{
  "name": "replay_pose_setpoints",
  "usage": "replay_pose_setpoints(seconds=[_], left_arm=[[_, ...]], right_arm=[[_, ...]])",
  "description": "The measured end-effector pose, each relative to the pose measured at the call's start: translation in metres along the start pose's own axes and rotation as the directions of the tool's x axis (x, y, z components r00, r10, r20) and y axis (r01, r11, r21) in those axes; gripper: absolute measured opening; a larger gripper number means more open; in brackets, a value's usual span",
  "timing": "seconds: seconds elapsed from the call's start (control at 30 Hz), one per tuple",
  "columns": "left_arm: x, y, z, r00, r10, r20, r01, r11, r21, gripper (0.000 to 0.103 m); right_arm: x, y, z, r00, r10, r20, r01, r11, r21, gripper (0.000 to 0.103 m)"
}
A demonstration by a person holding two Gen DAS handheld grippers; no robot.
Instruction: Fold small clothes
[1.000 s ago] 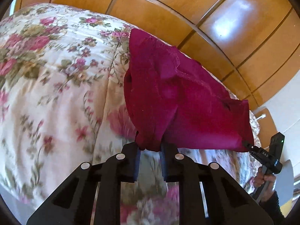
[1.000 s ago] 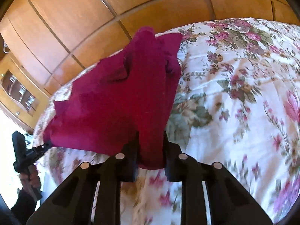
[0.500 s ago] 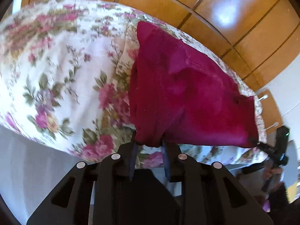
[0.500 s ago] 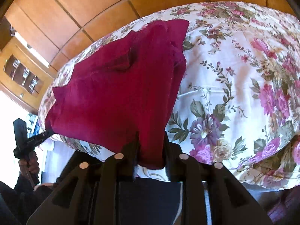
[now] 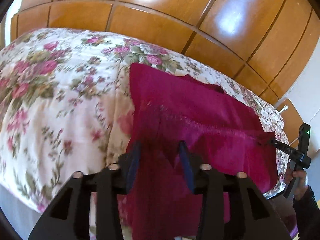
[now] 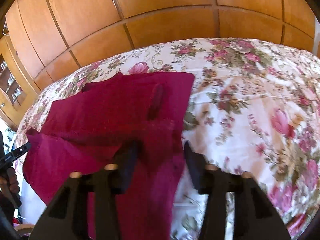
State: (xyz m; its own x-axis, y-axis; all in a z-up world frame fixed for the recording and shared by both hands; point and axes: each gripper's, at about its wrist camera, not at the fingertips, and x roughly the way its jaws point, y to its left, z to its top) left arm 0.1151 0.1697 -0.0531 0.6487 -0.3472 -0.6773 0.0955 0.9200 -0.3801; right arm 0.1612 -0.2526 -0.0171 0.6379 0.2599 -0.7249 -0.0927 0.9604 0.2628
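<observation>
The red garment (image 5: 200, 124) lies on the bed (image 5: 60, 100), long axis running tool to tool, near edge draped between both; left tool (image 5: 160, 158) and right tool (image 6: 160, 156) are closing, jaws apart around cloth, not yet pinching.

garment (image 5: 200, 108) on bedspread (image 5: 60, 100) | wardrobe (image 5: 160, 20) behind bed
</observation>
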Motion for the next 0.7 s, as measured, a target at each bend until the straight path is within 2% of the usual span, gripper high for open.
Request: replay_pose_setpoints(seconds=[0.1, 0.13, 0.17, 0.23, 0.4, 0.53, 0.7], left_arm=[[-0.001, -0.002, 0.004, 1.0, 0.001, 0.016, -0.001, 1.0, 0.018, 0.005], [-0.005, -0.001, 0.004, 1.0, -0.013, 0.023, 0.013, 1.0, 0.007, 0.005], [-0.008, 0.001, 0.004, 0.999, -0.022, 0.03, 0.023, 1.0, -0.004, 0.0], [-0.02, 0.003, 0.006, 0.997, -0.045, 0.057, 0.046, 0.999, -0.021, 0.0], [-0.039, -0.009, 0.027, 0.988, -0.083, 0.134, 0.083, 0.997, 0.007, 0.0], [-0.03, -0.017, 0.062, 0.982, -0.061, 0.177, 0.053, 0.998, 0.045, 0.0], [0.011, -0.013, 0.109, 0.985, 0.016, 0.173, -0.025, 0.999, 0.046, 0.0]], right_arm=[[-0.015, 0.006, -0.002, 1.0, -0.003, 0.013, 0.003, 1.0, -0.031, 0.007], [-0.024, 0.005, -0.002, 1.0, 0.005, 0.025, -0.005, 1.0, -0.025, 0.007], [-0.03, 0.006, -0.002, 0.999, 0.01, 0.035, -0.009, 1.0, -0.021, 0.007], [-0.048, 0.008, 0.001, 0.998, 0.028, 0.065, -0.027, 0.999, -0.017, 0.007], [-0.067, 0.016, 0.03, 0.987, 0.068, 0.149, -0.068, 0.998, -0.002, 0.007], [-0.054, 0.014, 0.063, 0.981, 0.062, 0.183, -0.067, 0.998, 0.021, 0.007], [-0.006, -0.004, 0.106, 0.987, 0.026, 0.16, -0.042, 0.995, 0.096, 0.007]])
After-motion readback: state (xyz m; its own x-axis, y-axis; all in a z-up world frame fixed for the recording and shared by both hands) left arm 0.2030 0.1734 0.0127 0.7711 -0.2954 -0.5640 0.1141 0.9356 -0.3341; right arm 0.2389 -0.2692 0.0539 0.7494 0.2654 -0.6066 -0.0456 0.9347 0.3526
